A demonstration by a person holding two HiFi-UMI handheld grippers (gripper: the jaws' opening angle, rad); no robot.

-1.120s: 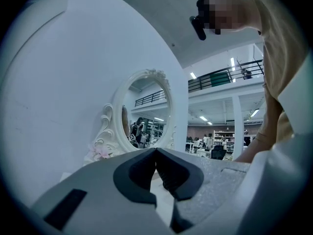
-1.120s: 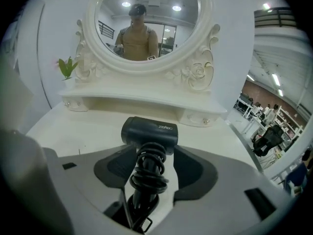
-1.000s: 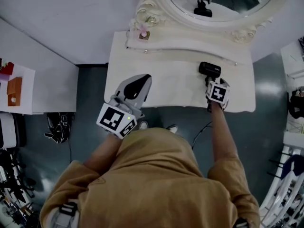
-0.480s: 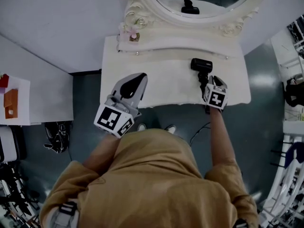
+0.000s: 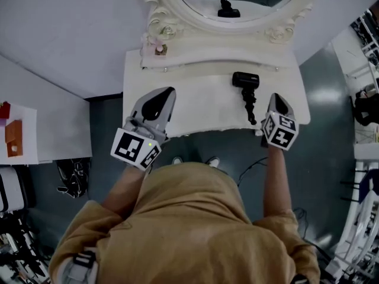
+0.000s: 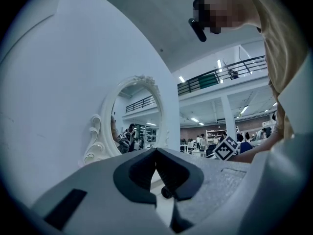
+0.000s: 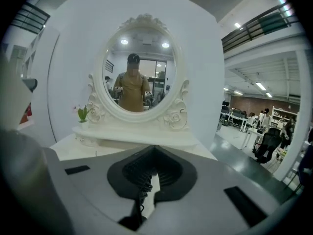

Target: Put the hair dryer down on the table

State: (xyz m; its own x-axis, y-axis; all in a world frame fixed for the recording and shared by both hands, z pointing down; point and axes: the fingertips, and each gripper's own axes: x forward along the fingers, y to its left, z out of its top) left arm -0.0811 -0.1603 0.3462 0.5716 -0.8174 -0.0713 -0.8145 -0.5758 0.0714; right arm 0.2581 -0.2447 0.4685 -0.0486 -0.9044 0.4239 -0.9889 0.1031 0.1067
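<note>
The black hair dryer (image 5: pixel 246 80) lies on the white dressing table (image 5: pixel 201 99), head toward the mirror, its coiled cord (image 5: pixel 251 108) running to the front edge. My right gripper (image 5: pixel 277 98) hovers just right of the cord, apart from the dryer, jaws shut with nothing between them. In the right gripper view the shut jaws (image 7: pixel 155 148) show the coiled cord (image 7: pixel 143 182) below them through the gap. My left gripper (image 5: pixel 168 91) hangs over the table's left part, shut and empty; the left gripper view shows its tips (image 6: pixel 156 151) meeting.
An oval mirror in an ornate white frame (image 5: pixel 155 18) stands at the table's back, with a small potted flower (image 5: pixel 159 45) at its left foot. A white wall panel (image 5: pixel 65 46) lies to the left, dark floor (image 5: pixel 331 99) to the right.
The right gripper has left the hair dryer's handle, drawn back to the right and closed. The dryer now lies alone on the table. The left gripper has hardly moved.
</note>
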